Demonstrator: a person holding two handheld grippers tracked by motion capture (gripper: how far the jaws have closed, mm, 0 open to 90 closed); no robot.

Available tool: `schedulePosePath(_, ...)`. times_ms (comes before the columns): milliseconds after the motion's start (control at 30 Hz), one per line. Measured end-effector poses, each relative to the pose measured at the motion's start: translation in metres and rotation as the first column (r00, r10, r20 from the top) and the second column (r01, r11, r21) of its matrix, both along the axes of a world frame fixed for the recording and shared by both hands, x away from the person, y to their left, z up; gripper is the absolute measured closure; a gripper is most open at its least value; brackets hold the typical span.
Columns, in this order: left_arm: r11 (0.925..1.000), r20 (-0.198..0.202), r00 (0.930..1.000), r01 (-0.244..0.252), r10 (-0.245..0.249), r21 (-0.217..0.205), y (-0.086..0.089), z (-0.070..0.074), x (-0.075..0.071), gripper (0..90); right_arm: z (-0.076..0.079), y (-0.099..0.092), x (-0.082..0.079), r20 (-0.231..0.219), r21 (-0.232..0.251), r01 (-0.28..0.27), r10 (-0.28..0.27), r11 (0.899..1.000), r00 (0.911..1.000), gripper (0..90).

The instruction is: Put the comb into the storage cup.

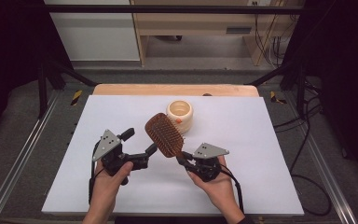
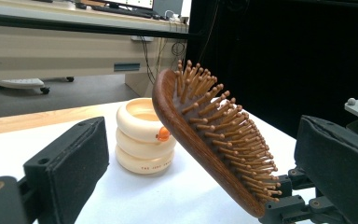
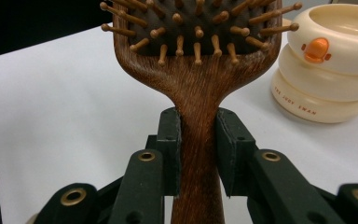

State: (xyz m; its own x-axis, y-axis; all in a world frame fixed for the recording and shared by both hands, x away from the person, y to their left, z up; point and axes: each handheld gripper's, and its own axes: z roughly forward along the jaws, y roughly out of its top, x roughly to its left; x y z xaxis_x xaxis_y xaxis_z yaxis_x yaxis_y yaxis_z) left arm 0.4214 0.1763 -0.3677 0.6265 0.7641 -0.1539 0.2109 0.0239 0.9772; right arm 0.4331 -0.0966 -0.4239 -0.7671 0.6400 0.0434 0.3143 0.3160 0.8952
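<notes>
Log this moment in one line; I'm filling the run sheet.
right tool: shut on hairbrush handle | left tool: open beside brush | cream pot: on table

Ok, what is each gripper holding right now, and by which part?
The right gripper clamps the wooden hairbrush by its handle, just below the bristled head. The left gripper is open and holds nothing; the brush head sits between its jaws untouched.

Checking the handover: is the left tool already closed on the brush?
No, the left tool stands wide open beside the hairbrush, touching nothing.

Even overhead light left the white table [image 1: 242,177] bright with soft shadows; surroundings were dark, close jaws slightly blurred.
</notes>
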Motion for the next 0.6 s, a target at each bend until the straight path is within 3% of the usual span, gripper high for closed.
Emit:
schedulePosePath(167, 1.0, -0.016, 0.9998, -0.007, 0.007, 0.0, -0.001, -0.007, 0.003, 3.4, -0.001, 0.004, -0.003, 0.013, -0.008, 0.007, -0.007, 1.0, 0.9999, 73.1)
schedulePosePath(400, 0.9977, -0.049, 0.9987, 0.012, -0.015, -0.068, 0.0, -0.01, 0.005, 3.9, -0.003, 0.013, -0.007, 0.023, -0.013, -0.018, 0.018, 1.0, 0.9996, 73.1)
schedulePosePath(600, 0.9959, -0.065, 0.9975, 0.021, -0.027, -0.088, 0.0, -0.011, 0.005, 3.9, -0.005, 0.018, -0.009, 0.029, -0.018, -0.03, 0.03, 0.999, 0.9991, 73.1)
